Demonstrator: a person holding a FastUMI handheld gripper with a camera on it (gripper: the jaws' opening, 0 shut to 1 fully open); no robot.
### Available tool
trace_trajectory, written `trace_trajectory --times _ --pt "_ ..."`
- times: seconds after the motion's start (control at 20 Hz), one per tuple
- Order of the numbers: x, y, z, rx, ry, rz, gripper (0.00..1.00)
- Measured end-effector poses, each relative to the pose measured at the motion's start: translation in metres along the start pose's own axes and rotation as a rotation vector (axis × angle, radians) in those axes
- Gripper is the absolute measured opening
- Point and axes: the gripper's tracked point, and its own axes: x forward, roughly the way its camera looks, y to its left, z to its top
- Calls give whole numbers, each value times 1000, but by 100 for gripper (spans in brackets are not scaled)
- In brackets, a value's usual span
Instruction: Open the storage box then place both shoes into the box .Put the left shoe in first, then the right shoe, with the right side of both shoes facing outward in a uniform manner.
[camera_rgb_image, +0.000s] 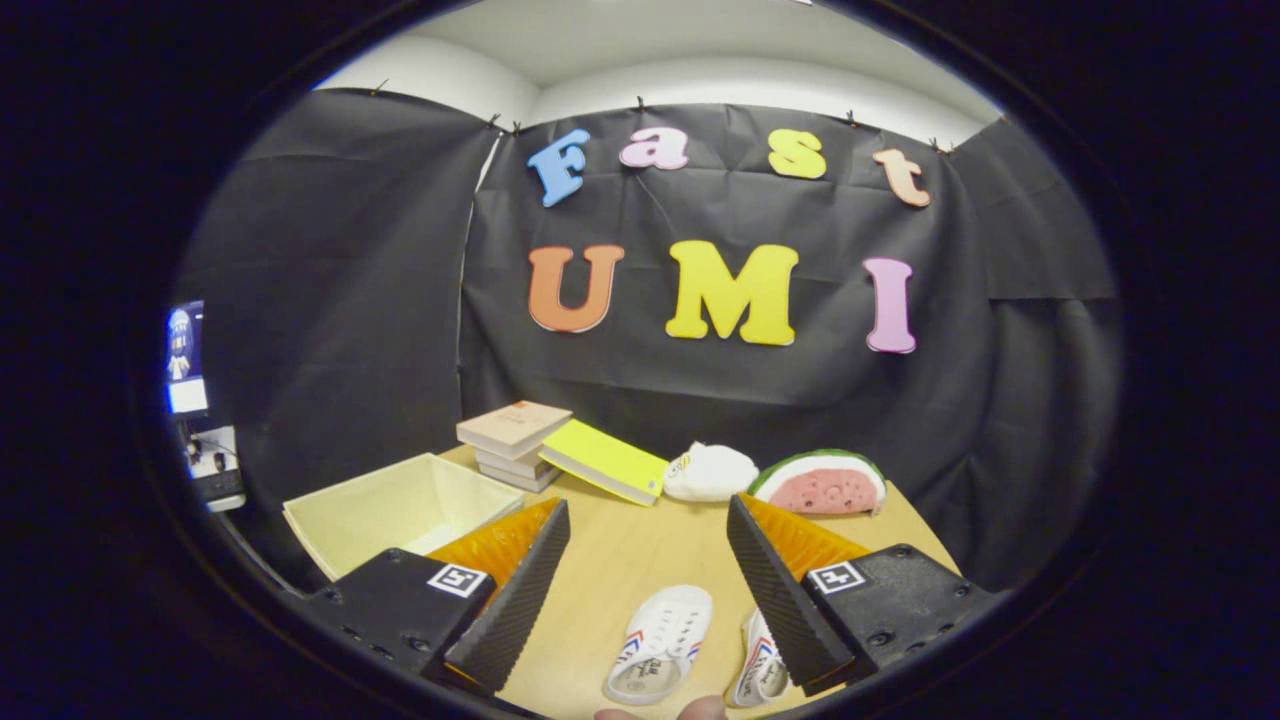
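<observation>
A pale wooden counter (620, 560) carries everything here. Two white shoes with red and blue side stripes lie on its near part, side by side and a little apart: one shoe (660, 642) shows whole, the other shoe (758, 672) is partly hidden. On the far left corner sits an open cream storage box (400, 510), its inside bare. Behind it rests a stack of books (512, 442), with a yellow-green book (605, 460) leaning tilted against the stack. Further along the back edge lie a small white soft item (710, 472), possibly a pouch, and just beside it a watermelon-slice plush (822, 483).
</observation>
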Motion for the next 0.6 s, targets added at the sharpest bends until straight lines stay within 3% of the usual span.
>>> trace_trajectory --times 0.1,0.25,0.5,0.6 --pt "15 -15 -11 32 52 -22 100" --pt "31 -9 -59 78 232 36 100" --pt "42 -22 -121 97 431 24 100" --pt "45 -39 -148 78 499 -22 100"
